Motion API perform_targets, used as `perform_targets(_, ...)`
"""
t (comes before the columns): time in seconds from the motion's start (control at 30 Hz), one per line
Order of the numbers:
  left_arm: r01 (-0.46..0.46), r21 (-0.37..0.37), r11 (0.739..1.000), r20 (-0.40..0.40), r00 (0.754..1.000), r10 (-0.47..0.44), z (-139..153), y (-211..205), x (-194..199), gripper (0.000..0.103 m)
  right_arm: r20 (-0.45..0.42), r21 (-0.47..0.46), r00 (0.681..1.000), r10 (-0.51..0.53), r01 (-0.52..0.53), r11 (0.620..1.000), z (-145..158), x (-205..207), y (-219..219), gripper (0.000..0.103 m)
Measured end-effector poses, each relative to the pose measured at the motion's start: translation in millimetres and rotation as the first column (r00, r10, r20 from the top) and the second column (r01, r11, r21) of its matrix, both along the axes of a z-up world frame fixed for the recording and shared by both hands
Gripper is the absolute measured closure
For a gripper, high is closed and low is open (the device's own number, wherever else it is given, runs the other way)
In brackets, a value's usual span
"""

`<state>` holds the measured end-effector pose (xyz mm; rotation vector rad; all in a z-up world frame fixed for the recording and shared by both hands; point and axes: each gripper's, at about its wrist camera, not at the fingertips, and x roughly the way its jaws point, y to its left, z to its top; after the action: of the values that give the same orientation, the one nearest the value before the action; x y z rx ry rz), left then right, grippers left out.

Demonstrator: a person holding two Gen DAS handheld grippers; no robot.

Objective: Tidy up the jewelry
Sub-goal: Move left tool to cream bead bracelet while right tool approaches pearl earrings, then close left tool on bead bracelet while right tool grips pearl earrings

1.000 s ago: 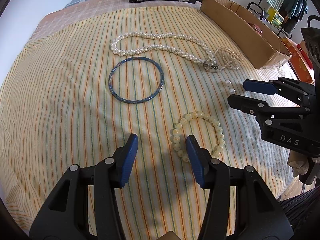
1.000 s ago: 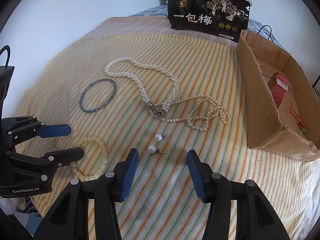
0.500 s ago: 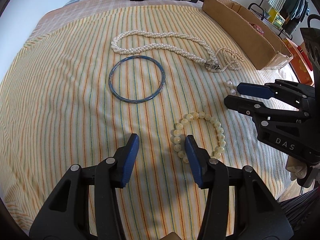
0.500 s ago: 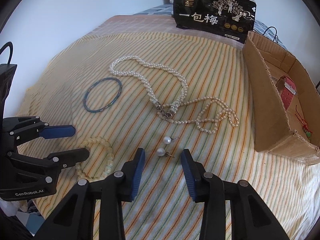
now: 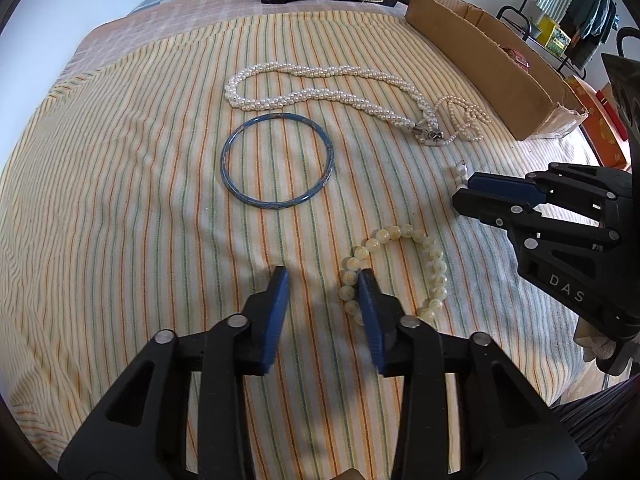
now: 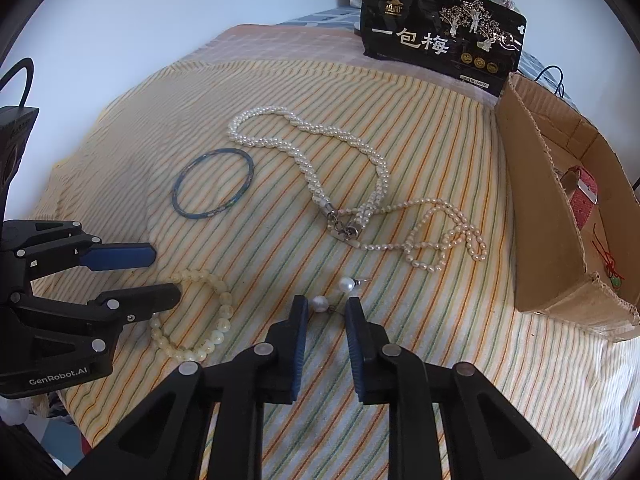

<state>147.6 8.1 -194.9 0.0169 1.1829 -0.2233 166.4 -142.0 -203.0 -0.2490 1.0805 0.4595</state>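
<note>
1. Right tongs (image 6: 326, 312): the jaws have just been closing and stand narrow but still apart. The nearer pearl earring (image 6: 320, 303) lies just ahead of the tips, roughly on the centre line and not yet between the pads; nothing is pinched. Judgement: ease the tips forward and down so they straddle the bead, then finish the squeeze. The bead is round and likely to squirt sideways.

2. Left tongs (image 5: 322, 288): jaws have also been narrowing, still apart, only striped cloth (image 5: 120, 240) between them. The pale bead bracelet (image 5: 400, 268) lies flat, its near-left arc touching or passing under the right-hand pad; which, I cannot tell. Judgement: shift slightly rightwards so one strand of beads sits between both pads before clamping.

3. Second pearl earring (image 6: 346, 284) lies just beyond the first, post pointing right. Risk: catching both or nudging it away.

4. Farther out, untouched: blue bangle (image 5: 276, 162) flat on the cloth; beyond it the twisted pearl necklace (image 6: 304, 148), its clasp touching a thinner pearl strand (image 6: 444, 236).

5. Cardboard box (image 6: 532, 208) at far right, open-topped, holding a red item. Probably the destination; lift each piece clear of the cloth before carrying it.

6. The soft cloth may bunch under the pads, so pinch the bead, not the fabric.
</note>
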Motion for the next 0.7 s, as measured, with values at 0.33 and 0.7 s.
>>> perform_targets(0.33, 0.011, -0.006, 1.000, 0.009, 1.000, -0.011, 1.0, -2.6, -1.6, 0.095, 0.002, 0.000, 1.000, 0.001, -0.001, 1.000, 0.4, -0.5, 0.3, 0.088)
perform_targets(0.7, 0.010, -0.008, 1.000, 0.014, 1.000, -0.010, 1.2, -2.4, -1.8, 0.096, 0.007, -0.004, 1.000, 0.005, -0.005, 1.000, 1.1, -1.6, 0.2, 0.088)
